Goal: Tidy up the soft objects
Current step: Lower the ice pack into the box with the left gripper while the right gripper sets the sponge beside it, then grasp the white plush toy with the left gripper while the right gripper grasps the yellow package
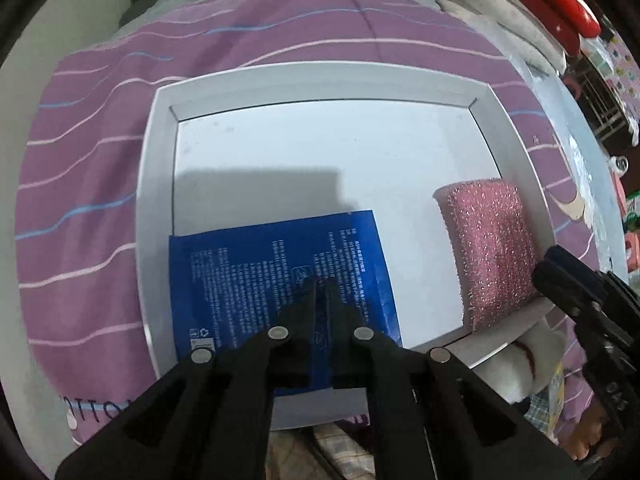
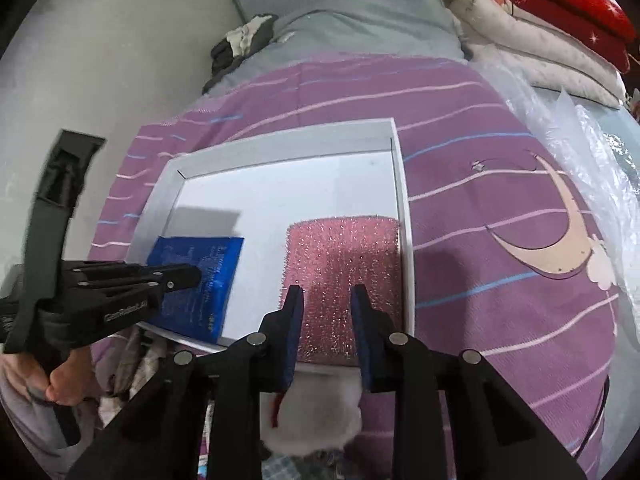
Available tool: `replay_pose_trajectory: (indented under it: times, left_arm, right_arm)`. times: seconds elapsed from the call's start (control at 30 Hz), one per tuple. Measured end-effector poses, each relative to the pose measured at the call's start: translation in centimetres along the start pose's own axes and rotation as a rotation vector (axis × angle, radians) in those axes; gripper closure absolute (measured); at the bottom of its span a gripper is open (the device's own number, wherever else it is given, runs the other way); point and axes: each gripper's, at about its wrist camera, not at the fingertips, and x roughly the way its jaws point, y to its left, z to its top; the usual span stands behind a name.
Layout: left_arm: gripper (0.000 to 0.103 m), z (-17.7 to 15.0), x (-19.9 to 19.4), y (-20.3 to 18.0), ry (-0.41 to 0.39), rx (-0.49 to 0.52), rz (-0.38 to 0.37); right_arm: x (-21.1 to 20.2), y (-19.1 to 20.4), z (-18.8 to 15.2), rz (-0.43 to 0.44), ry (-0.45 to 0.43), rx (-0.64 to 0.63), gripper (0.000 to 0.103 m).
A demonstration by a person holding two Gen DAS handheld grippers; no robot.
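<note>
A white shallow box (image 1: pixel 160 184) lies on a purple striped bedspread. A blue soft pack (image 1: pixel 256 272) with white print lies in its near left part. My left gripper (image 1: pixel 320 284) is shut on the pack's near edge. A pink glittery sponge (image 1: pixel 488 248) lies in the near right part of the box. In the right wrist view the box (image 2: pixel 404 216), the pack (image 2: pixel 200 280) and the sponge (image 2: pixel 344 272) show again. My right gripper (image 2: pixel 327 292) is open just above the sponge's near end, not gripping it. A white plush toy (image 2: pixel 316 416) lies below it.
Stacked white and red pillows (image 2: pixel 552 40) lie at the far right. Clear plastic wrap (image 2: pixel 592 152) covers the bed's right side. A dark garment (image 2: pixel 240 48) lies at the far edge by the wall. Mixed cloth items (image 2: pixel 132 364) lie in front of the box.
</note>
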Motion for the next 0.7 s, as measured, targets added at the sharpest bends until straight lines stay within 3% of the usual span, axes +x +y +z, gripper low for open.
replay_pose_trajectory:
  times: [0.13, 0.33, 0.4, 0.47, 0.57, 0.6, 0.67, 0.7]
  left_arm:
    - [0.098, -0.7, -2.0, 0.2, -0.047, -0.012, 0.017]
    - [0.098, -0.8, -8.5, -0.1, -0.211, -0.068, 0.078]
    - [0.098, -0.5, -10.0, -0.6, -0.254, -0.091, 0.033]
    - [0.098, 0.0, -10.8, -0.7, -0.247, -0.135, -0.021]
    - [0.098, -0.8, -11.0, -1.7, -0.234, -0.190, -0.113]
    - [0.094, -1.7, -11.3, -2.1, -0.241, -0.201, -0.153]
    - [0.078, -3.2, -11.5, -3.3, -0.250, -0.219, -0.212]
    - [0.059, -4.8, -11.5, -3.5, -0.252, -0.231, -0.225]
  right_arm:
    - [-1.1, 0.4, 0.9, 0.032, -0.015, 0.025, 0.077]
    - [-5.2, 2.7, 3.5, 0.021, -0.122, 0.000, 0.048]
    - [-7.2, 3.2, 4.8, 0.016, -0.206, 0.014, 0.022]
    - [-8.7, 3.4, 5.6, -0.018, -0.284, 0.024, 0.022]
    - [-10.0, 2.9, 4.9, -0.164, -0.340, 0.093, 0.023]
    - [-10.4, 2.4, 3.9, -0.202, -0.344, 0.143, 0.023]
    - [-11.4, 1.6, 1.8, -0.161, -0.355, 0.183, 0.023]
    - [-11.9, 1.3, 0.6, -0.132, -0.364, 0.198, 0.022]
